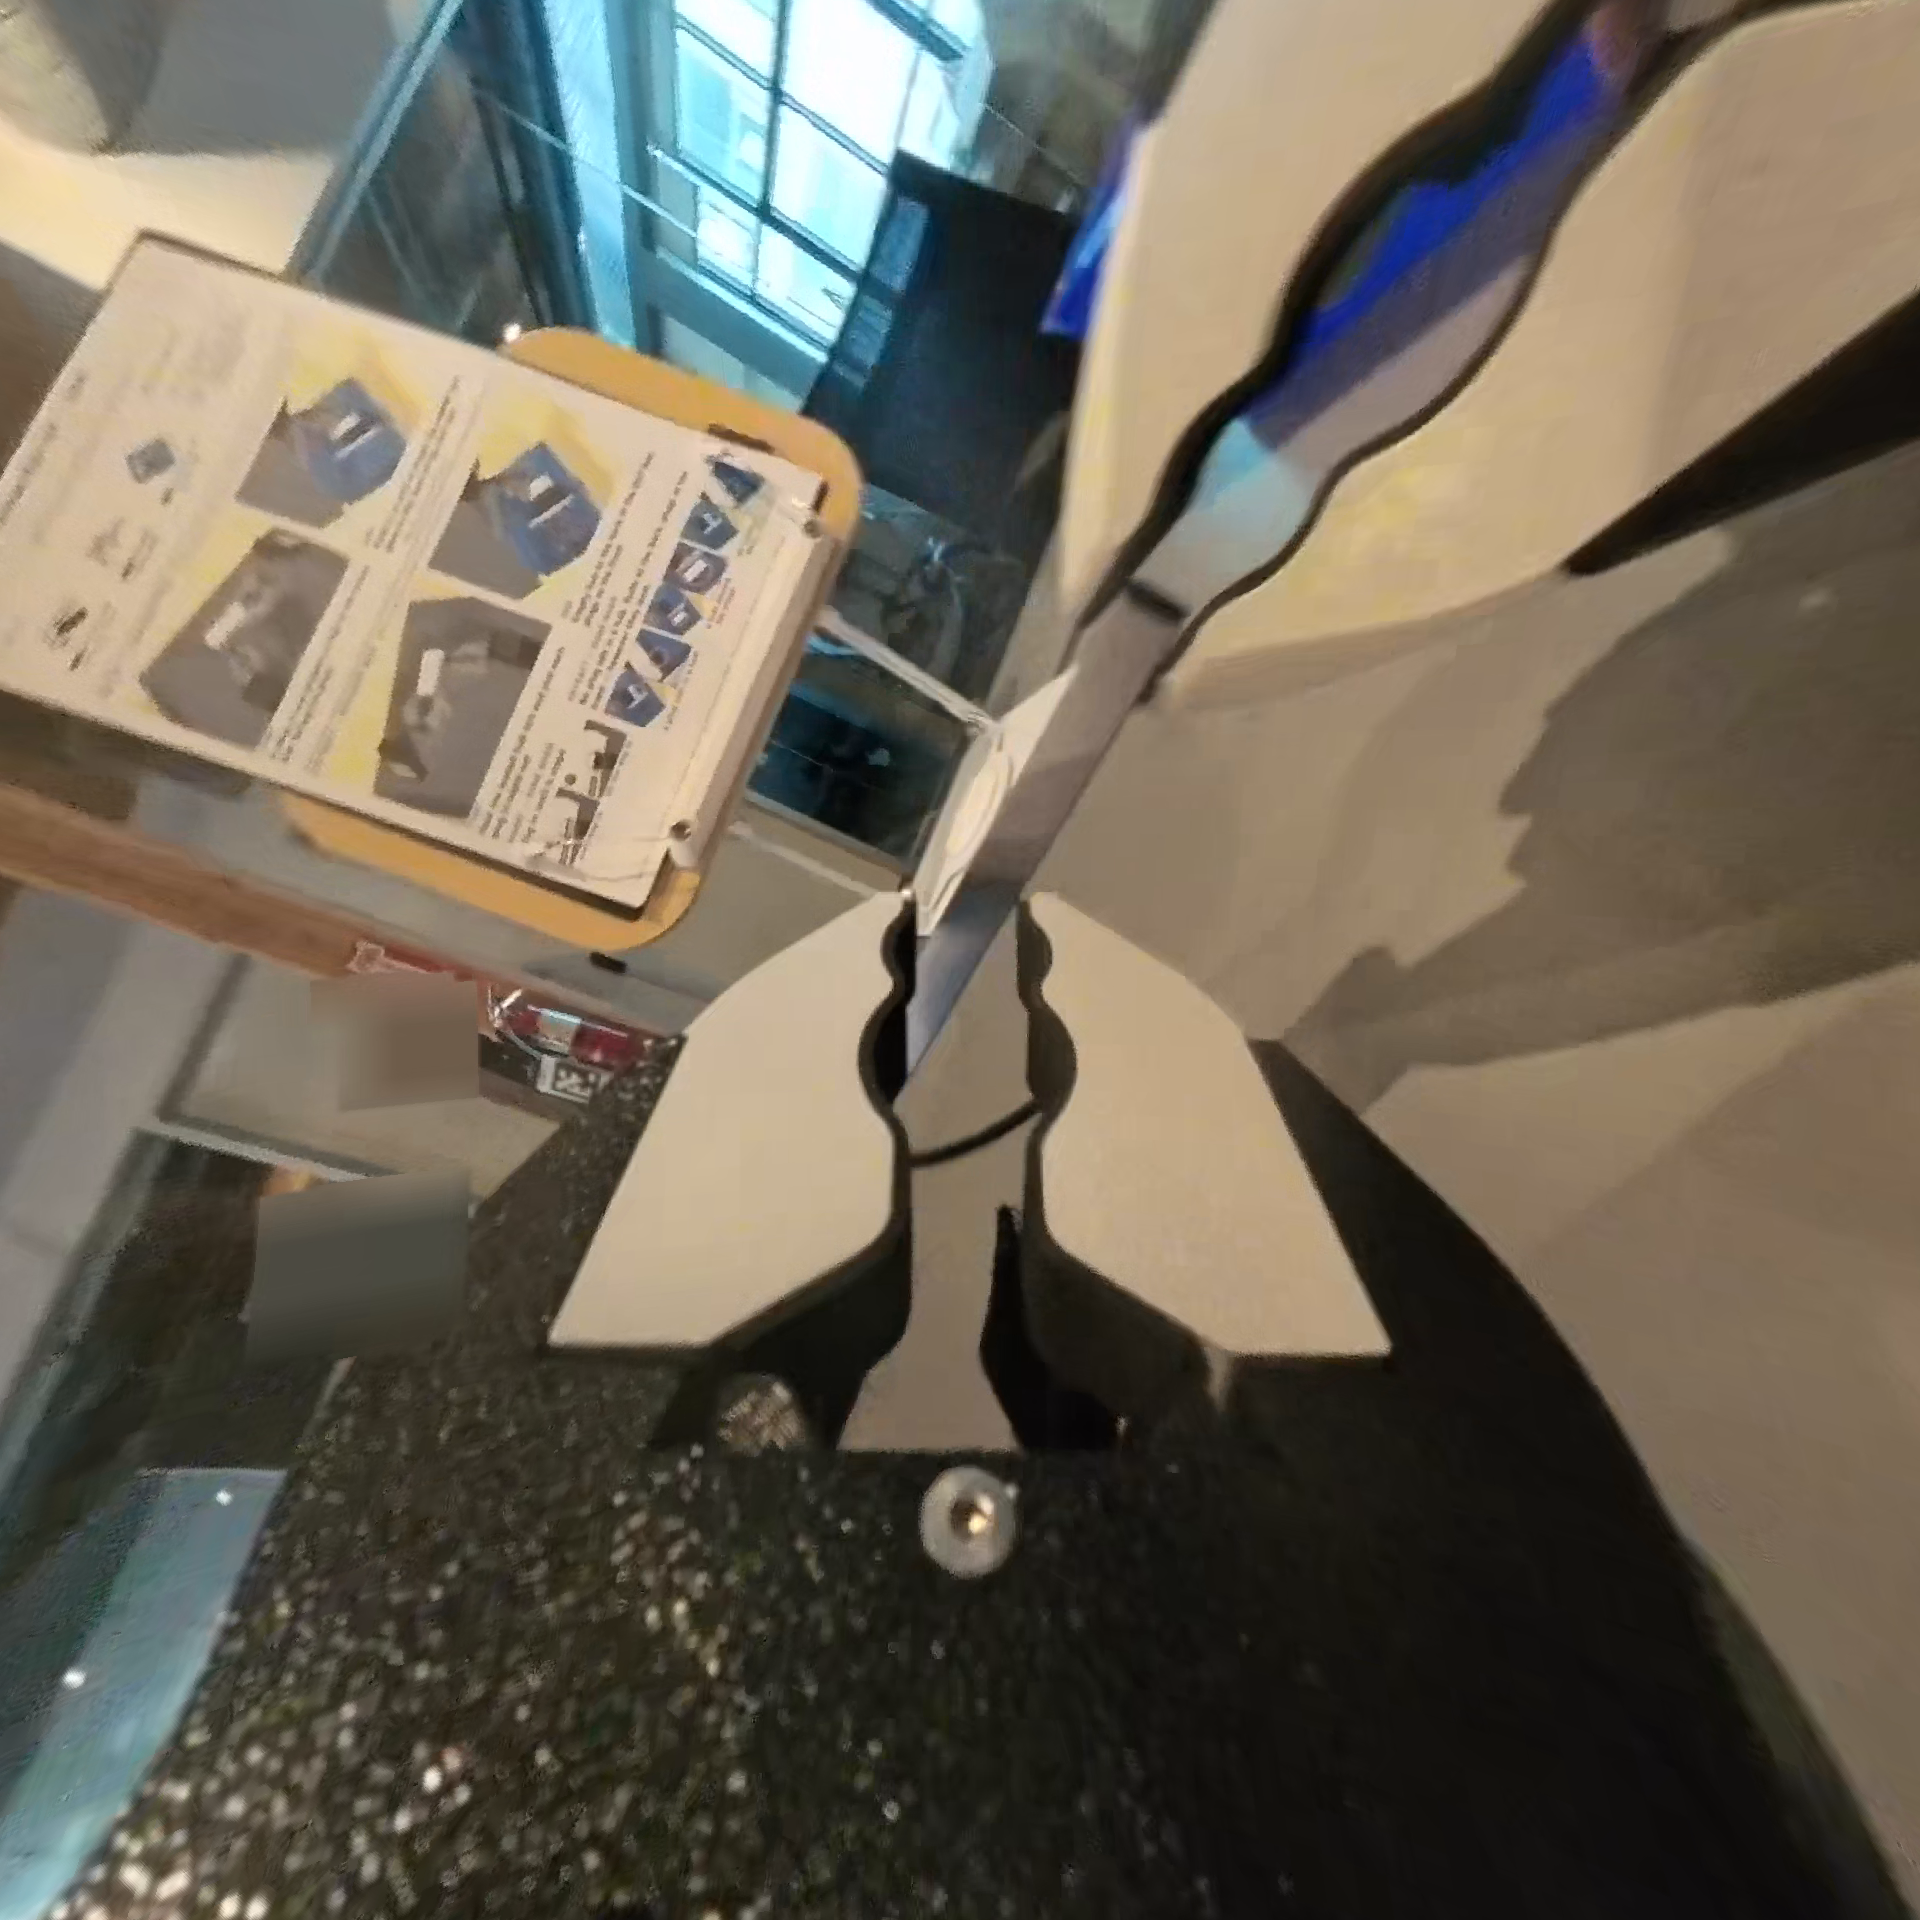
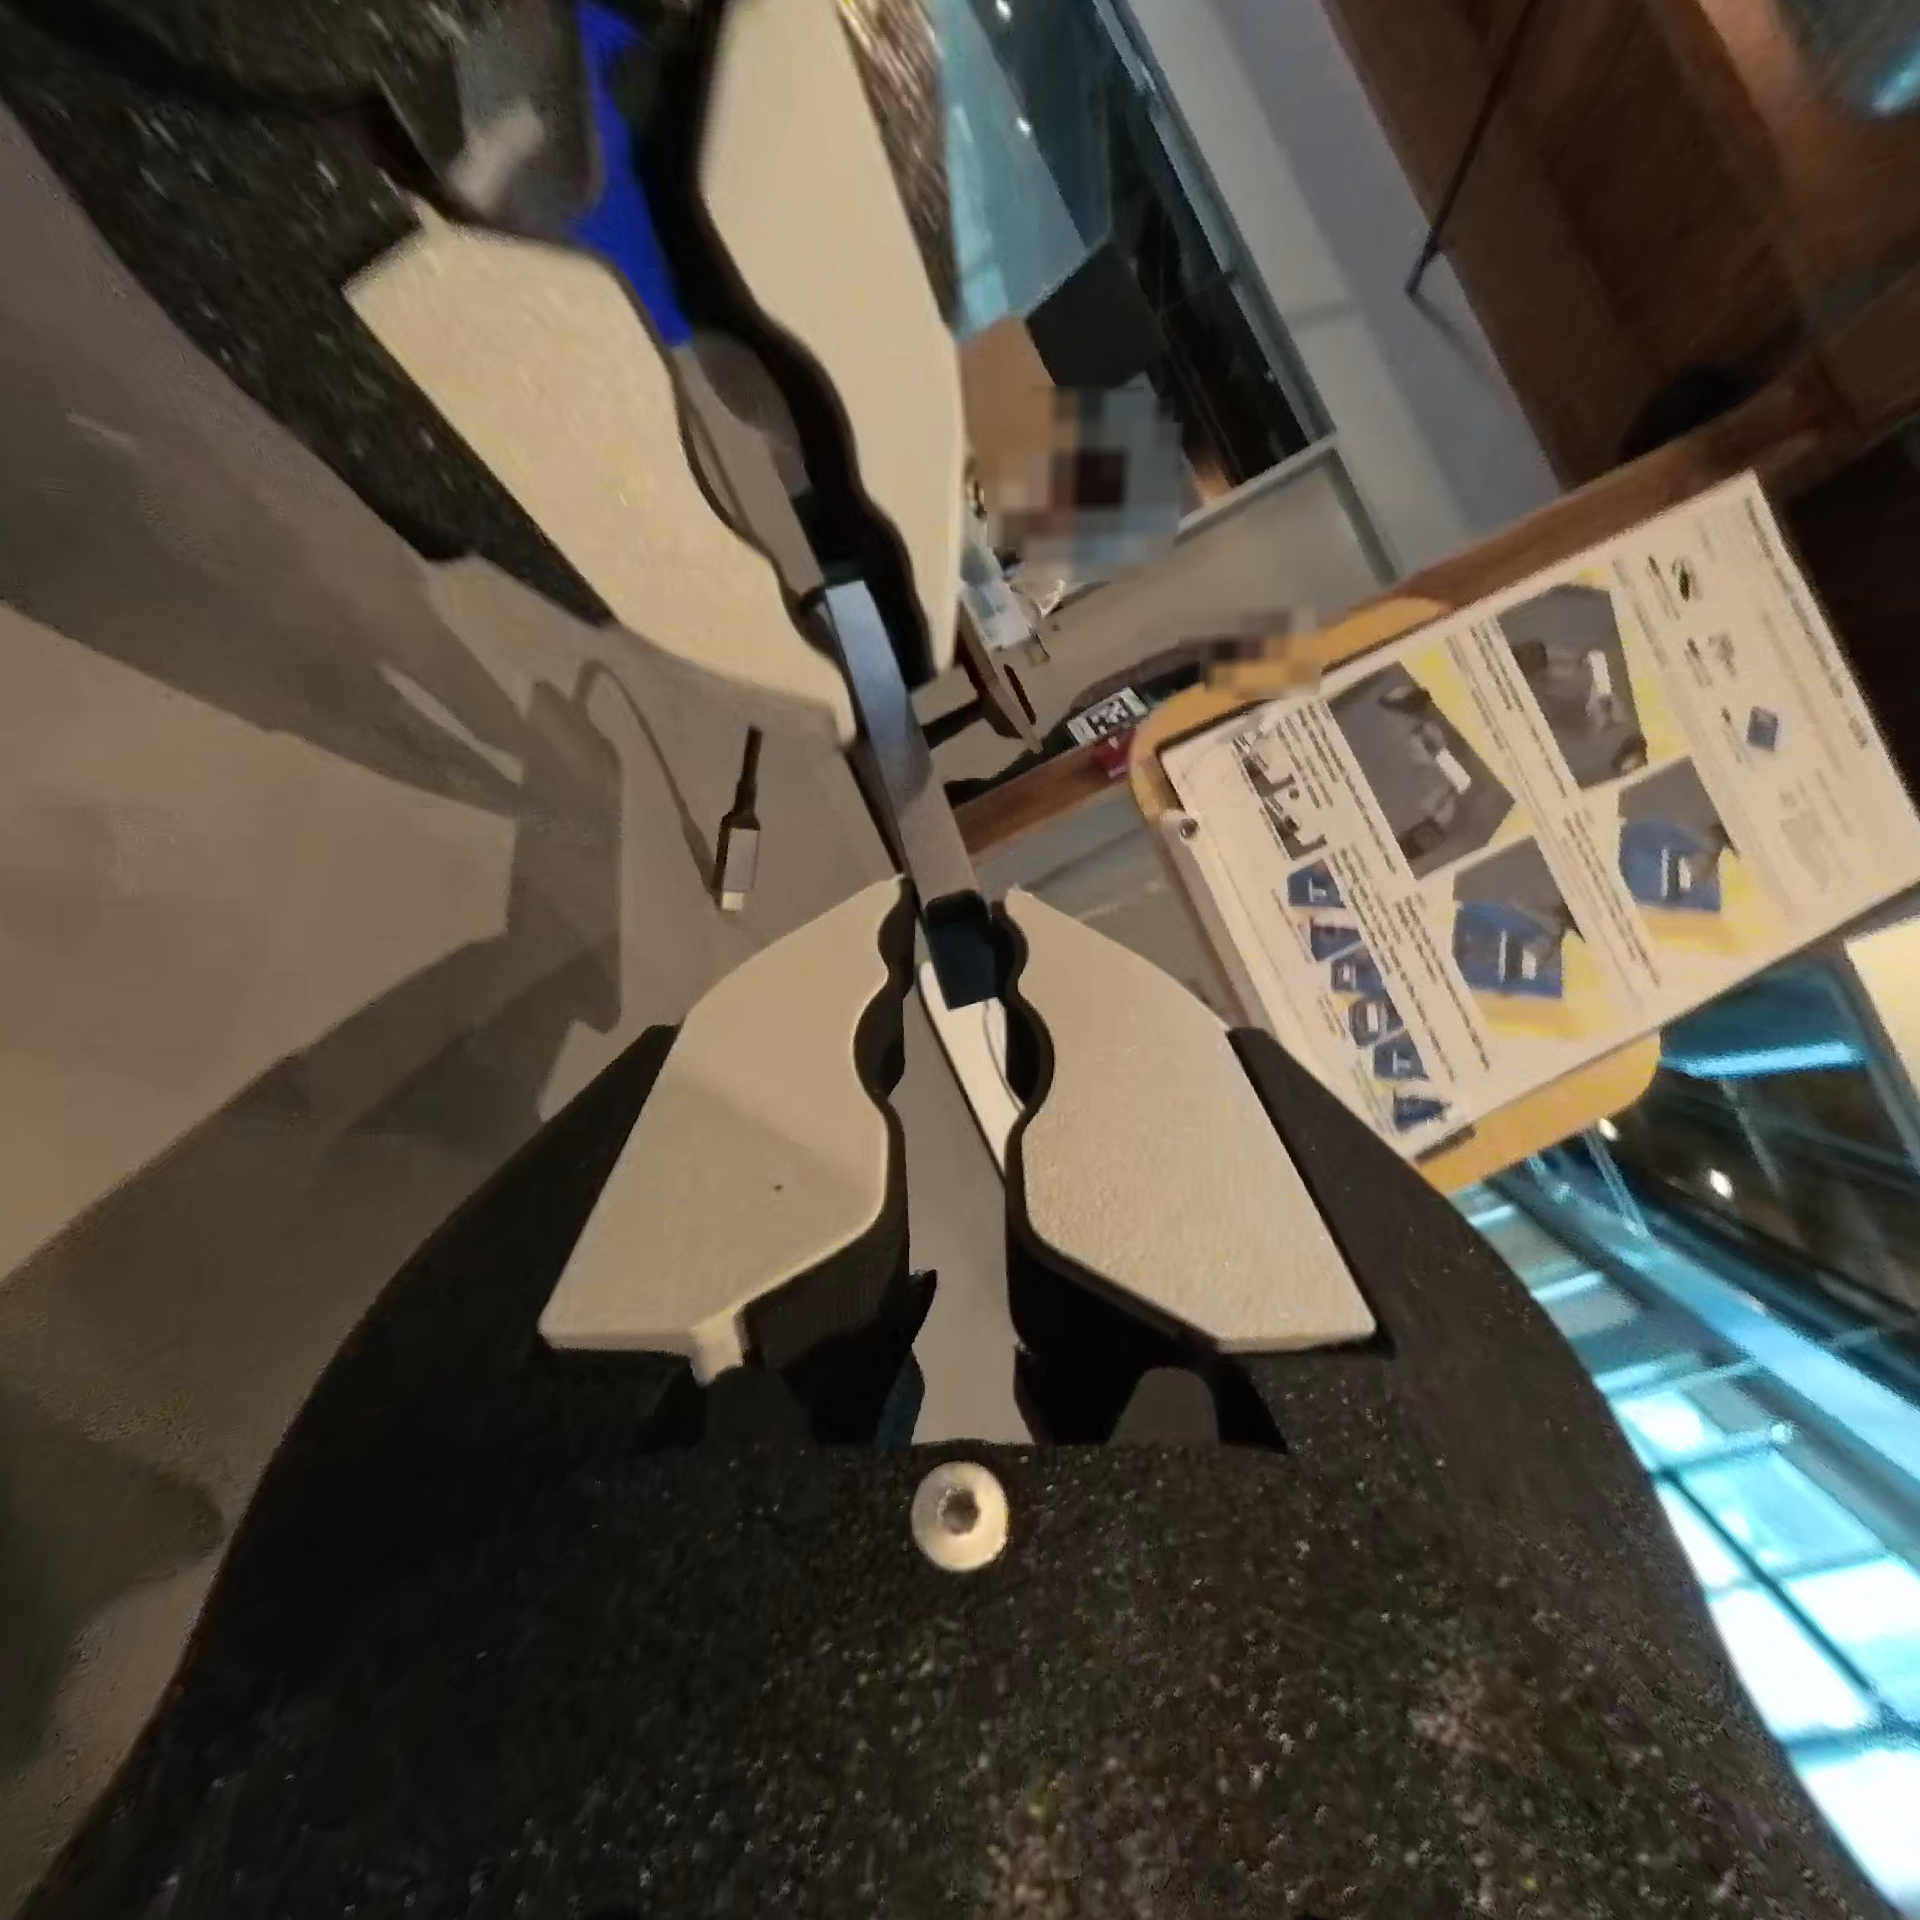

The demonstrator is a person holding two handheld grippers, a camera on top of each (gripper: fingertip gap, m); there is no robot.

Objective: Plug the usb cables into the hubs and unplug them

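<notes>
The left gripper (image 1: 966, 925) pinches one end of a slim grey metal USB hub (image 1: 1049, 769); the right gripper (image 2: 961, 914) pinches the other end (image 2: 899, 748) at a black plug (image 2: 961, 951). The hub is flat and bar-shaped, held above the grey bench (image 2: 260, 831), its long axis running gripper to gripper. A loose silver-tipped cable plug (image 2: 736, 842) lies on the bench near its far edge.

Motion blur smeared the printed instruction sheet (image 1: 405, 582), both ends of the grey hub (image 2: 899, 769) sat hidden between gripper fingers, and its cable ran out of sight.
</notes>
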